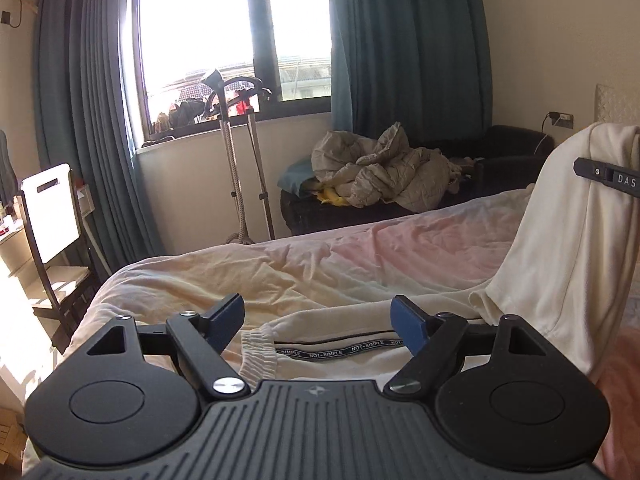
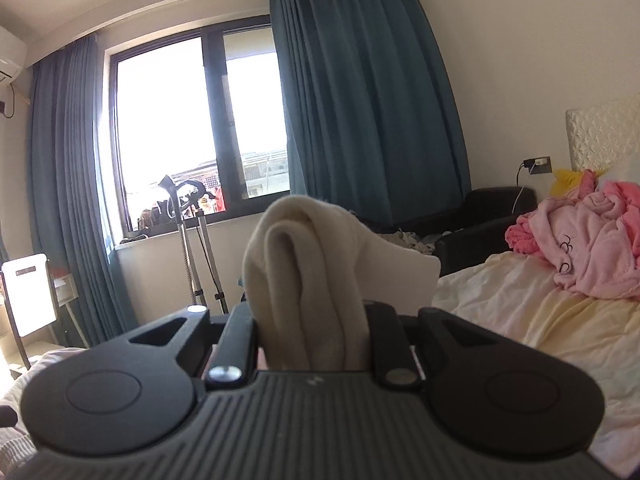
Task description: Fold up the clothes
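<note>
My left gripper (image 1: 318, 320) is spread wide, its blue-padded fingers (image 1: 408, 322) apart and holding nothing, hovering low over the bed (image 1: 304, 268). Between and just below those fingers lies the cream garment (image 1: 340, 334), its elastic waistband (image 1: 260, 350) and a black printed tape reading "NOT-SIMPLE" showing across the gap. The cloth rests flat there on the pale yellow and pink sheet.

My right gripper (image 2: 310, 334) is clenched on another part of the same cream garment (image 2: 304, 280), a thick bunched fold that stands up between the closed fingers and blocks much of that camera's view. From the left wrist view, this lifted portion hangs as a tall drape at the right edge, and a black finger of the right gripper (image 1: 608, 174) pokes in against it.

Farther up the bed, near the headboard, sits a heap of pink clothes (image 2: 588, 240). Beyond the foot of the bed a dark sofa (image 1: 504, 156) carries a crumpled beige quilt (image 1: 380, 168), and a garment steamer (image 1: 232, 152) stands under the window between blue curtains (image 1: 400, 48).
</note>
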Demonstrator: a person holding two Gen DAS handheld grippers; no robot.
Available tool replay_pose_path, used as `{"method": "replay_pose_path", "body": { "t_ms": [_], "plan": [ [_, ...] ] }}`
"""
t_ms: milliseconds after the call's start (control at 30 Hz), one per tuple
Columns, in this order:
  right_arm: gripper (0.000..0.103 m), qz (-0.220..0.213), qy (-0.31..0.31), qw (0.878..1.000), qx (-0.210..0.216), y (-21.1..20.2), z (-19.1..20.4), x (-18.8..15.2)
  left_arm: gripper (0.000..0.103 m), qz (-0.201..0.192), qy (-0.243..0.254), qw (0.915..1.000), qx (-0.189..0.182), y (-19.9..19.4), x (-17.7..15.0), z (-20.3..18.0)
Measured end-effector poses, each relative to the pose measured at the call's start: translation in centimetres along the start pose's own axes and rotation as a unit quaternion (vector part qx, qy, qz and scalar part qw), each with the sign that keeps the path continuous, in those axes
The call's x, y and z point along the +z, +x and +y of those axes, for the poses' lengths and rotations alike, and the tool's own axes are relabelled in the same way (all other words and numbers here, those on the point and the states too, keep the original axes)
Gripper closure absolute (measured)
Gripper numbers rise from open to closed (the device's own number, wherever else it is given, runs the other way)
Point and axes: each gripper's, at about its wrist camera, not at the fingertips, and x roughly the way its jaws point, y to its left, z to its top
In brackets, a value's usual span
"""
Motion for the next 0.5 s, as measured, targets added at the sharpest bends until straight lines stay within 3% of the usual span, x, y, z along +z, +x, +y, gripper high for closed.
{"method": "replay_pose_path", "body": {
  "t_ms": [167,333,500],
  "plan": [
    [0.084,0.017,-0.081,0.995,0.062,0.8,10.4,-3.9,0.020,-0.040,-0.084,0.9945,0.047,-3.5,0.0,7.4],
    [0.085,0.034,-0.160,0.979,0.124,1.7,20.9,-7.7,0.019,-0.045,-0.138,0.9860,0.083,-6.2,-1.1,12.9],
    [0.084,0.061,-0.183,0.964,0.183,0.3,21.7,-9.2,0.019,-0.032,-0.184,0.9782,0.090,-6.8,-2.9,14.8]
  ]
}}
